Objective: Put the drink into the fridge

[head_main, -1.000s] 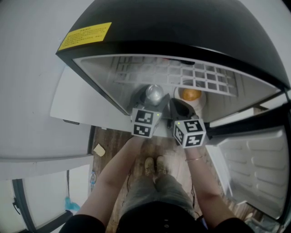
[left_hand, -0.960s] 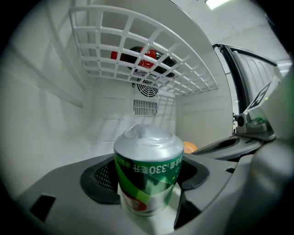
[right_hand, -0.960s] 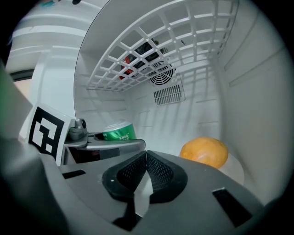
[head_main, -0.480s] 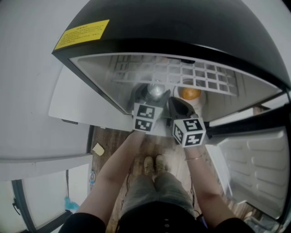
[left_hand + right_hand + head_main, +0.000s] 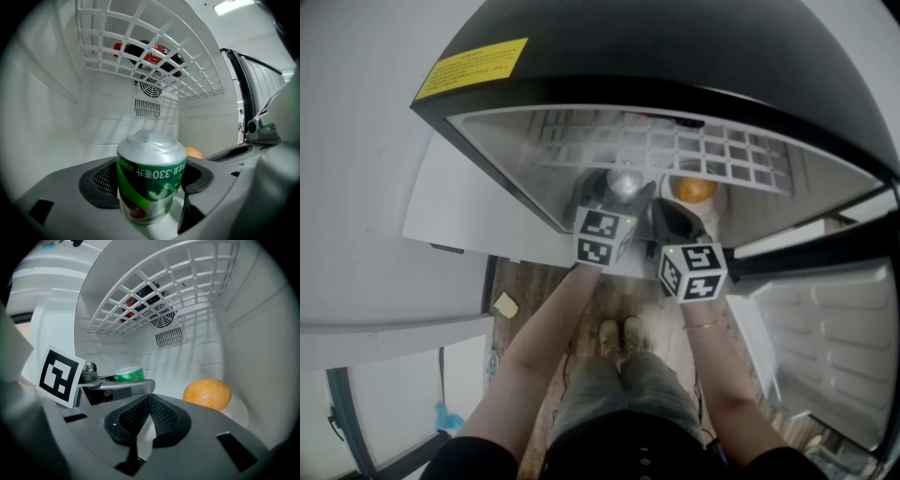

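Observation:
The drink is a green and silver can (image 5: 149,183), upright and gripped between the pads of my left gripper (image 5: 151,190) inside the open fridge (image 5: 675,66). In the head view the can's silver top (image 5: 625,180) shows just past my left gripper (image 5: 609,202), under the wire shelf (image 5: 675,150). My right gripper (image 5: 149,417) is beside it to the right, shut with its pads touching and nothing between them. From the right gripper view the can (image 5: 127,375) peeks over the left gripper's jaw.
An orange (image 5: 207,393) lies on a white plate (image 5: 236,413) on the fridge floor at the right. Red cans (image 5: 150,54) lie on the wire shelf (image 5: 140,65) above. A fan vent (image 5: 147,108) is on the back wall. The open door (image 5: 830,347) stands at right.
My left gripper with the can has moved slightly deeper into the fridge. The right gripper has barely moved.

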`<state>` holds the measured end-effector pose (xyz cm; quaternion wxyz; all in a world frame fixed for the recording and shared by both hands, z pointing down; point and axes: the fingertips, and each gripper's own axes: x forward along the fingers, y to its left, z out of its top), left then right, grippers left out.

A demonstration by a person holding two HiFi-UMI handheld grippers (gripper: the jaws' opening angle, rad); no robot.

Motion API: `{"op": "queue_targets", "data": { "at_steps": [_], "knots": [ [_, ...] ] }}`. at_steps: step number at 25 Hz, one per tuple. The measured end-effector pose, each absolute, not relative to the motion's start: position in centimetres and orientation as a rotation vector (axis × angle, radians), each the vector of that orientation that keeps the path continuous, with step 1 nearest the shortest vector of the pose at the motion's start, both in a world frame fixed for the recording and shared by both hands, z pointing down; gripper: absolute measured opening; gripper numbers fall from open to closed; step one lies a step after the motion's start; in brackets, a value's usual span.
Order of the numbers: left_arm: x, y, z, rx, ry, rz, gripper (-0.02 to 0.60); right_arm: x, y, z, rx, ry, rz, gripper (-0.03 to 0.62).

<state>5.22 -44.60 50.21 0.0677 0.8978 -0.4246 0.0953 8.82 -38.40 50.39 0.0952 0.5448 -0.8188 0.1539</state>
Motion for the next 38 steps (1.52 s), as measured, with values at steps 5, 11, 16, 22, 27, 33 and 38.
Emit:
{"op": "queue_targets", "data": {
  "at_steps": [5,11,16,22,27,33,38],
  "knots": [
    [5.1,-44.5,50.3,2.680,-1.283,0.307,0.347,8.5,-38.1,50.7,1.602,-2.427,0.473,0.009],
    [4.7,-44.4,50.3,2.647,-1.305,0.316,0.367,8.4,-38.0,50.5,1.604,-2.428,0.471,0.009],
    [4.4,-43.8,49.7,2.657,-1.317,0.290,0.377,8.5,-37.9,50.1,1.627,-2.437,0.463,0.009],
    [4.0,-42.7,48.9,2.641,-1.300,0.279,0.377,8.5,-37.8,49.2,1.639,-2.448,0.452,0.009],
    [3.3,-41.7,47.6,2.667,-1.316,0.278,0.376,8.5,-37.6,48.0,1.638,-2.466,0.434,0.009],
    [2.4,-39.9,47.2,2.651,-1.300,0.254,0.376,8.6,-37.0,46.9,1.647,-2.478,0.424,0.009],
    [2.1,-38.6,46.4,2.670,-1.281,0.285,0.375,8.3,-36.5,46.0,1.643,-2.495,0.410,0.009]
  ]
}}
